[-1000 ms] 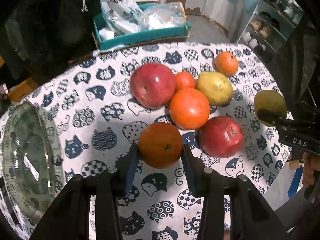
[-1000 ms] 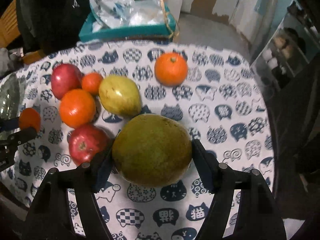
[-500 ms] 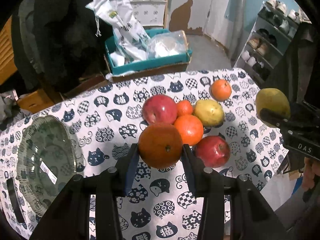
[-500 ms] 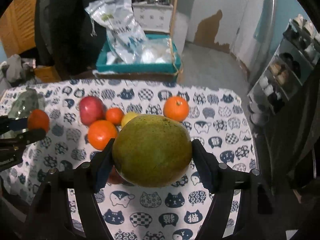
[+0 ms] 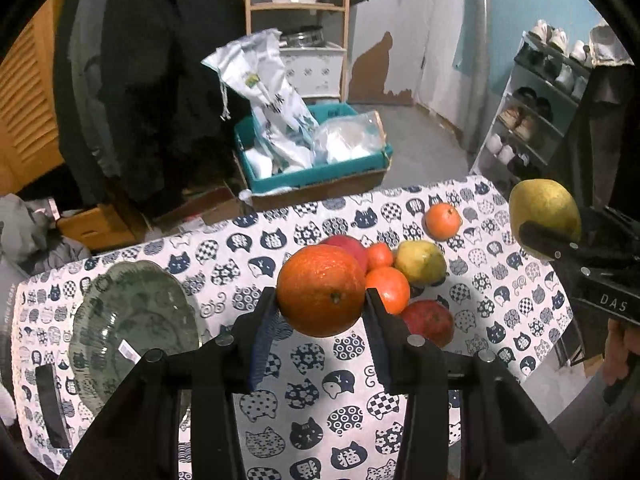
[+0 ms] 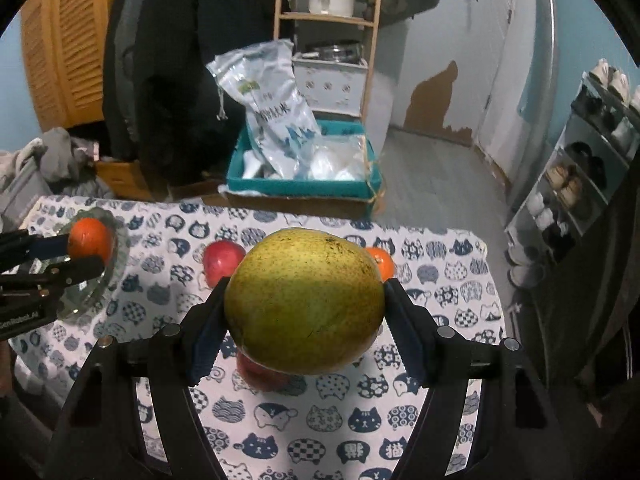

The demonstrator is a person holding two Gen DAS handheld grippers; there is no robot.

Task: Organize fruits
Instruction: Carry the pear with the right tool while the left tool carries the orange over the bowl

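My left gripper (image 5: 321,300) is shut on a large orange (image 5: 321,290) and holds it high above the cat-print tablecloth (image 5: 280,400). My right gripper (image 6: 304,308) is shut on a big green-yellow pear (image 6: 304,300), also lifted; it shows at the right in the left wrist view (image 5: 544,216). On the cloth lie a yellow pear (image 5: 421,262), a red apple (image 5: 428,320), a second red apple (image 6: 222,260), two oranges (image 5: 387,290) and a lone orange (image 5: 442,220). A glass bowl (image 5: 132,320) stands at the table's left.
Behind the table a teal box (image 5: 316,172) holds white bags. A wooden shelf (image 5: 296,40) stands at the back, a shoe rack (image 5: 536,120) at the right, dark coats and an orange louvred door at the left.
Both grippers have risen well above the table with their fruits, so the table and fruit pile look smaller and lower. The left gripper's orange now sits nearer the glass bowl.
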